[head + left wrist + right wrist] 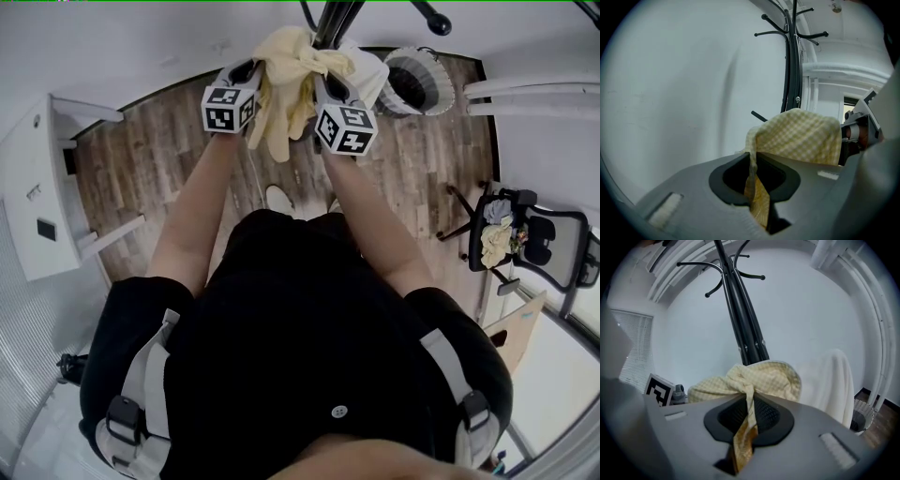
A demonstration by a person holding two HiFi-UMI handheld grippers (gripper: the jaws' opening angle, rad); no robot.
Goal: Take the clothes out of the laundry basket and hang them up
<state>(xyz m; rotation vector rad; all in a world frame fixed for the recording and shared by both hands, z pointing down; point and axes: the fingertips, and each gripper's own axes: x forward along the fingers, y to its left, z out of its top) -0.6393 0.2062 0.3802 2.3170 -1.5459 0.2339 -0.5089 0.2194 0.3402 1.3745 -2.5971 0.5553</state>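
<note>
A yellow checked garment [286, 80] hangs bunched between both grippers, just in front of the black coat stand [333, 19]. My left gripper [255, 73] is shut on one edge of it. In the left gripper view the cloth [799, 136] runs pinched down through the jaws of the left gripper [752, 161]. My right gripper [323, 82] is shut on the other edge, where the fabric [754, 378] is gathered into a twist at the right gripper [749, 401]. The round white laundry basket [417, 82] stands on the floor to the right of the stand.
A white garment [836, 385] hangs to the right of the stand's pole [740, 319], whose hooks [792, 28] branch out above. A black chair [525, 239] with clothes on it stands at the right. A white cabinet [37, 197] is at the left, on the wood floor [141, 178].
</note>
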